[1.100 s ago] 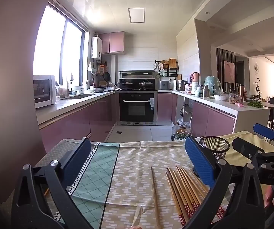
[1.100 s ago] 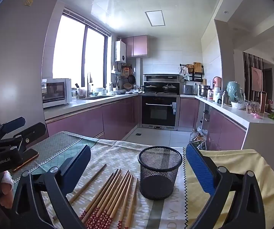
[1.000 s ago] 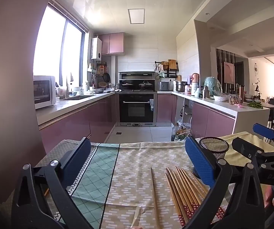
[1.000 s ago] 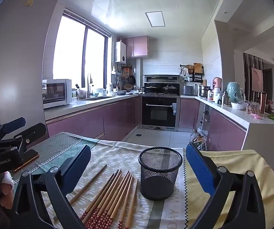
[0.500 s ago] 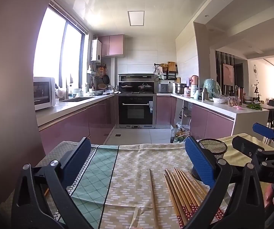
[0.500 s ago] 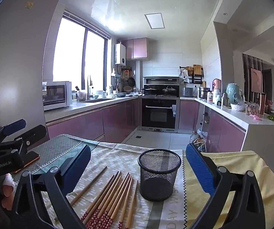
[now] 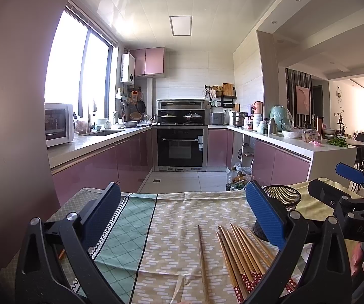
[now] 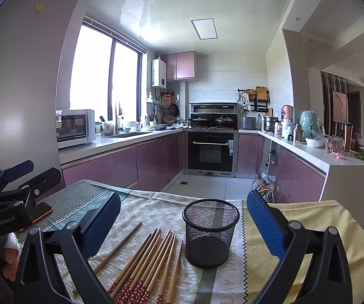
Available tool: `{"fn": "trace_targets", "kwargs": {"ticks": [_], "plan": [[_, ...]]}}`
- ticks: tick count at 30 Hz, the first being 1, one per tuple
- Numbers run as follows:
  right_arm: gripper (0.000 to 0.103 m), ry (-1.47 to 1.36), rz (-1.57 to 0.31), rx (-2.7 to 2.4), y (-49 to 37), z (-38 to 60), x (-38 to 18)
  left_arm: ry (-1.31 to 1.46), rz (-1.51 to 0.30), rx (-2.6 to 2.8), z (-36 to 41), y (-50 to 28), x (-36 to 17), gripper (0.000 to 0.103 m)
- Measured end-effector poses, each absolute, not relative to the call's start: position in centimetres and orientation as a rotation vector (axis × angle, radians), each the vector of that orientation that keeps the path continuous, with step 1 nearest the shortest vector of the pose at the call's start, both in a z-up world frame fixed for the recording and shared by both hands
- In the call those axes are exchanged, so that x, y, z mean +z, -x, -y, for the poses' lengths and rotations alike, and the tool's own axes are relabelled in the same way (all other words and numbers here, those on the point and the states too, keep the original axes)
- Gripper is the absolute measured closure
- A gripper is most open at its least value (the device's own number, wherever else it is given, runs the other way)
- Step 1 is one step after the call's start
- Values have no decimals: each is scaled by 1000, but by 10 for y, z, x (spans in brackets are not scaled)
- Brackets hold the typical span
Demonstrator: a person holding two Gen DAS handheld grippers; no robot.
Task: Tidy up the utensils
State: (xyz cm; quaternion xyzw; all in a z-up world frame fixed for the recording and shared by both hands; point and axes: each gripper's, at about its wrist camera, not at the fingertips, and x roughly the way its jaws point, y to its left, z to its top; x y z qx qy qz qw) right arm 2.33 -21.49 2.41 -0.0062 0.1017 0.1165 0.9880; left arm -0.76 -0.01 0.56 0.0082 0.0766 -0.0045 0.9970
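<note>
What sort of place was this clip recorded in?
A home kitchen, most likely: a built-in oven under a stovetop with pots, a microwave on the counter beside the sink, and chopsticks beside a mesh cup on a cloth-covered table.

Chopsticks: patterned ends ran off the lower frame edge in both views. Mesh cup: base and left side were hidden behind the left gripper's blue pad in the left wrist view. Lone chopstick: near end was cut off. Counter items: too small to identify.
</note>
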Motion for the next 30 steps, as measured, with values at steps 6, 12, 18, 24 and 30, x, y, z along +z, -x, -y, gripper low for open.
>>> {"fn": "trace_targets", "kwargs": {"ticks": [6, 12, 18, 24, 30], "plan": [[7, 11, -207, 235, -24, 214, 24, -16, -151, -7, 0, 8, 6, 6], [7, 11, -211, 234, -27, 213, 21, -16, -150, -7, 0, 9, 6, 6], [7, 11, -213, 235, -29, 212, 20, -16, -149, -8, -1, 9, 6, 6], [7, 11, -213, 234, -28, 212, 20, -15, -149, -7, -1, 10, 6, 6], [7, 11, -213, 234, -28, 212, 20, -14, -148, -9, -1, 10, 5, 6]]}}
